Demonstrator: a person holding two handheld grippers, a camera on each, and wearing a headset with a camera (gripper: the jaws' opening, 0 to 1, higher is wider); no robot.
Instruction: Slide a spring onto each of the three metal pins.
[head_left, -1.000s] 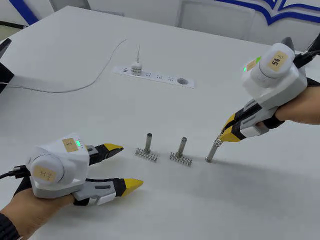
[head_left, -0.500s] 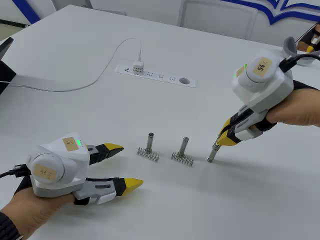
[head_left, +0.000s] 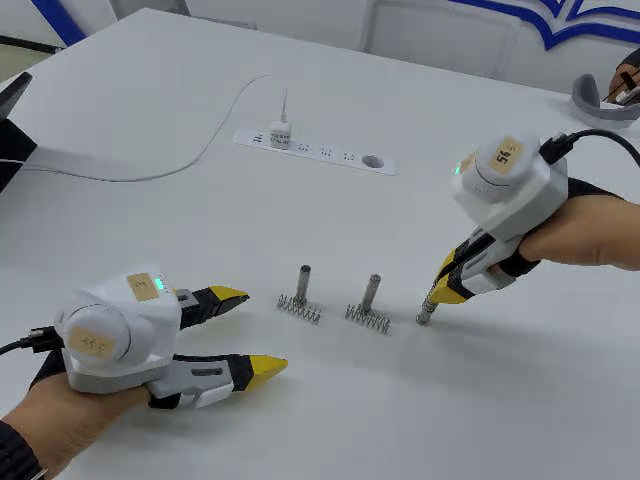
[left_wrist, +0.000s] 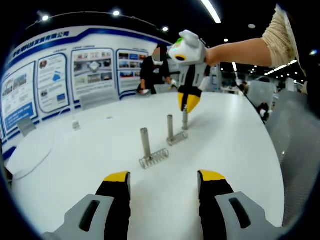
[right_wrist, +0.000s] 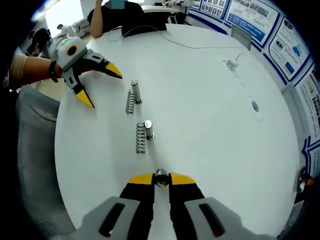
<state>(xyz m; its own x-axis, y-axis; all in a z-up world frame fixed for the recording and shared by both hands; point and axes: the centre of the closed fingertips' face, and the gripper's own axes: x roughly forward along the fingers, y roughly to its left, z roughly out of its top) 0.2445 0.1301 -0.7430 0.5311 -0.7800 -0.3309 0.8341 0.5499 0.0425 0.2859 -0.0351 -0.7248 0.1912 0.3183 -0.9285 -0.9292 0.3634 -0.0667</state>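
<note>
Tabletop (head_left: 300, 150): right tongs (head_left: 438, 297) clasp, half-hide third pin (head_left: 425, 315).

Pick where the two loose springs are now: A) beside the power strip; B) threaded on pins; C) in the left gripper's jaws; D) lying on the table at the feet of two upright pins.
D: the left spring and middle spring lie flat on the table by the left pin and middle pin; the left gripper is open and empty, the right gripper shut on the third spring.
</note>
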